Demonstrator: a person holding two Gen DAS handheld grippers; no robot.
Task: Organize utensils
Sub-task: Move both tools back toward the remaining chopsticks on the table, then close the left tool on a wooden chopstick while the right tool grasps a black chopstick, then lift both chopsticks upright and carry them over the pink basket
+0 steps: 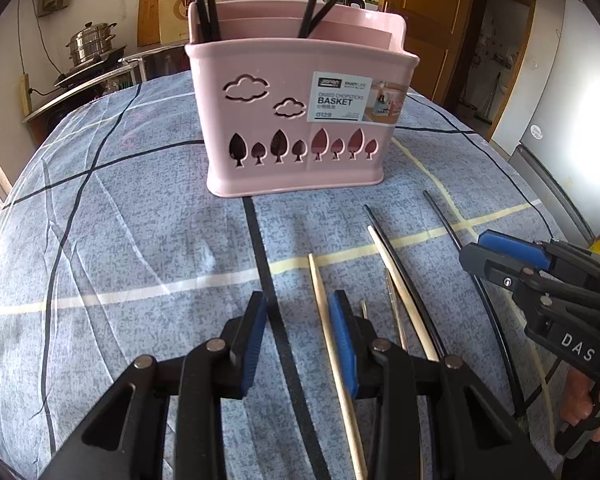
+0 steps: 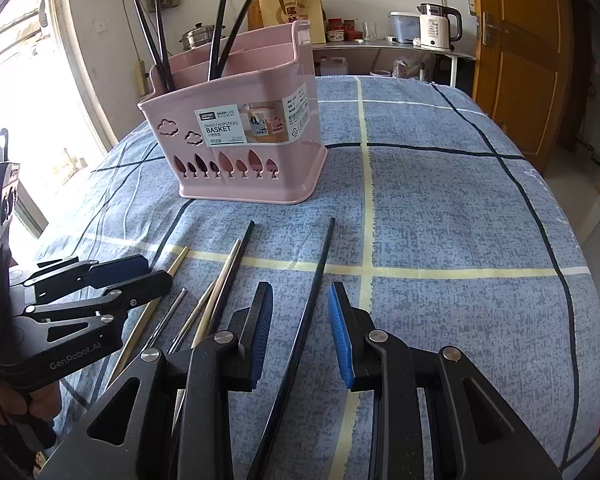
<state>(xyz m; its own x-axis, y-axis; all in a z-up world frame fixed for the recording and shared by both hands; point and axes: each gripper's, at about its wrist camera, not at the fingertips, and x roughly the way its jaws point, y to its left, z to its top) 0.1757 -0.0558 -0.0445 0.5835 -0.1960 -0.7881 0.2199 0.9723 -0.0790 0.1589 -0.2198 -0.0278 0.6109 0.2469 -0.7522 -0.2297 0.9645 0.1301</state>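
Observation:
A pink chopstick basket [image 1: 300, 120] stands on the blue checked cloth with several black chopsticks [image 1: 204, 4] upright in it; it also shows in the right wrist view [image 2: 240, 148]. Loose chopsticks lie in front of it: wooden ones [image 1: 332, 344], black ones [image 1: 404, 276] and thin metal ones [image 1: 394, 304]. My left gripper [image 1: 300, 336] is open and empty, just left of a wooden chopstick. My right gripper [image 2: 300, 332] is open low over the cloth, with a black chopstick [image 2: 312, 292] lying between its fingers, not gripped.
The cloth-covered table [image 2: 460, 220] drops off at its rounded edges. A steamer pot [image 1: 92, 40] stands on a side shelf at the far left. A kettle [image 2: 436, 26] and jars sit on a counter behind. A wooden door [image 2: 520, 60] is at the right.

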